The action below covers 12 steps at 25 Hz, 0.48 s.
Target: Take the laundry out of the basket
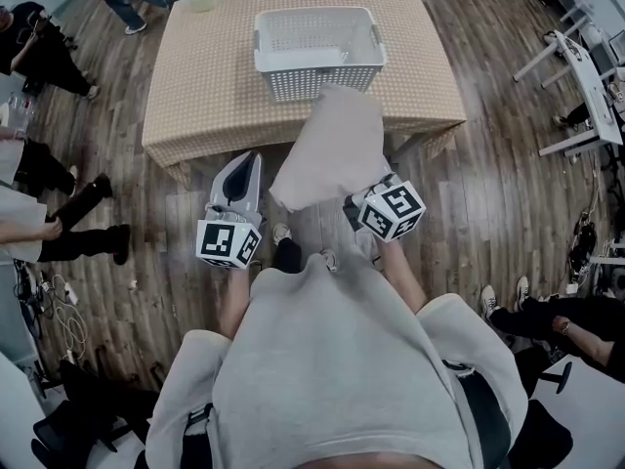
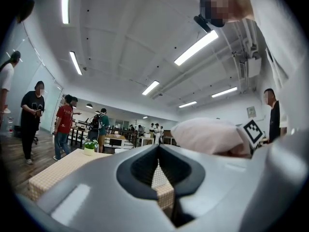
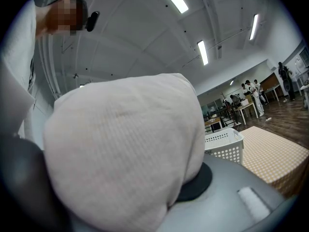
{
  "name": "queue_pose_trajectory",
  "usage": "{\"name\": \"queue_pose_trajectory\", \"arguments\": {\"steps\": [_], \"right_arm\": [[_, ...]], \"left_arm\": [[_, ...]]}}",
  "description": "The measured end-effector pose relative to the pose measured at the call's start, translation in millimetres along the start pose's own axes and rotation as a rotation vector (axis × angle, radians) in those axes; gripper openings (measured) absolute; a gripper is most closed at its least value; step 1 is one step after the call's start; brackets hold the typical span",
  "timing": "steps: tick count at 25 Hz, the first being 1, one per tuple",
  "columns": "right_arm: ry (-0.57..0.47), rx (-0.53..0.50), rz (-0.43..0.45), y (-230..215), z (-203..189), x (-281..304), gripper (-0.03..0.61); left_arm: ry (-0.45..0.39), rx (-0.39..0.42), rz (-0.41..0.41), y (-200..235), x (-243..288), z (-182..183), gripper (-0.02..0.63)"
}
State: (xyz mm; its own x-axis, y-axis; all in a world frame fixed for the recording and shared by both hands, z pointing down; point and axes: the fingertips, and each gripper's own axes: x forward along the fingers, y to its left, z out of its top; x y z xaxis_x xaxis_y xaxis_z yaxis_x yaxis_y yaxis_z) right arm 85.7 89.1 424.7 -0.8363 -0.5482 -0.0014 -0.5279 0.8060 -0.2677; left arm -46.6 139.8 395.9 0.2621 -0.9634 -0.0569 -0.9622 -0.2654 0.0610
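The table [image 1: 195, 86], under a checked cover, lies ahead of both grippers, and the white basket [image 1: 322, 81] stands on it beyond the right gripper's tips. The pale cloth [image 1: 327, 149] is out of the basket, clamped in the right gripper [image 1: 363, 201] and standing up and forward from its jaws. Beside it, the left gripper [image 1: 244, 166] has its jaws drawn together on nothing, and the right gripper's cube [image 1: 393, 210] shows black-and-white square markers.

Left gripper [image 1: 245, 167]: held level, jaws together, nothing between them
Right gripper [image 1: 377, 208]: held level, jaws clamped on pale cloth [image 1: 330, 149]
Forearms [image 1: 402, 274]: both stretched forward, side by side
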Motion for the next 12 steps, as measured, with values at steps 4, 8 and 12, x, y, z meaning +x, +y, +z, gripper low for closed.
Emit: {"name": "queue_pose_trajectory", "arguments": {"steps": [4, 8, 12], "right_arm": [[-0.007, -0.008, 0.009, 3.9, 2.4, -1.2, 0.181], [-0.002, -0.012, 0.016, 4.6, 2.5, -1.4, 0.181], [0.002, -0.014, 0.019, 5.1, 1.2, -2.2, 0.181]], "left_arm": [[-0.008, 0.007, 0.009, -0.4, -6.4, 3.5, 0.011], [-0.009, 0.007, 0.016, -1.3, -8.0, 5.0, 0.011], [-0.011, 0.009, 0.017, -3.5, -8.8, 6.2, 0.011]]}}
